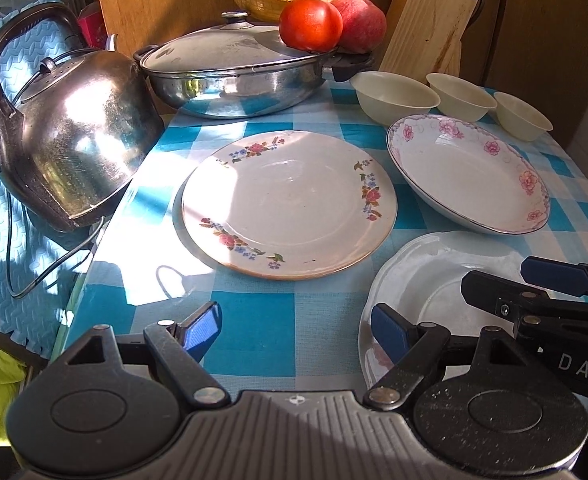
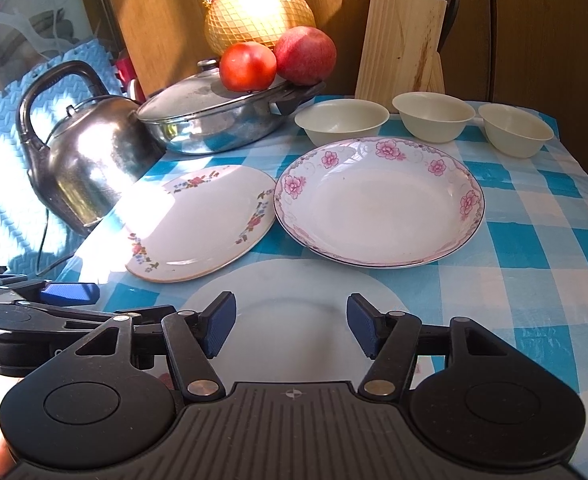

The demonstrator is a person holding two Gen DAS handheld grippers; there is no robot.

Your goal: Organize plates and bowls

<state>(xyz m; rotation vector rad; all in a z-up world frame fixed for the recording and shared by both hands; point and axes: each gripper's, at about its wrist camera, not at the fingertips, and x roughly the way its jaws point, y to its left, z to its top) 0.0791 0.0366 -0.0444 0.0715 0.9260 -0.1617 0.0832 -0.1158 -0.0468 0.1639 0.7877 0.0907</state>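
Observation:
On the blue checked tablecloth lie a flat plate with small flowers (image 1: 289,204) (image 2: 197,224), a deep plate with pink flowers (image 1: 466,176) (image 2: 378,208) to its right, and a plain white plate (image 1: 422,276) (image 2: 294,284) nearest me. Three cream bowls (image 2: 342,120) (image 2: 434,116) (image 2: 514,128) stand in a row behind the plates. My left gripper (image 1: 296,332) is open over bare cloth, left of the white plate. My right gripper (image 2: 291,328) is open and hovers over the white plate with nothing between its fingers.
A steel kettle (image 1: 73,140) sits at the table's left edge, its cord hanging over blue foam mat. Behind are a lidded pan (image 1: 233,76) carrying a tomato (image 1: 310,26) and another red fruit, a netted pomelo (image 2: 257,20), and a knife block (image 2: 400,40).

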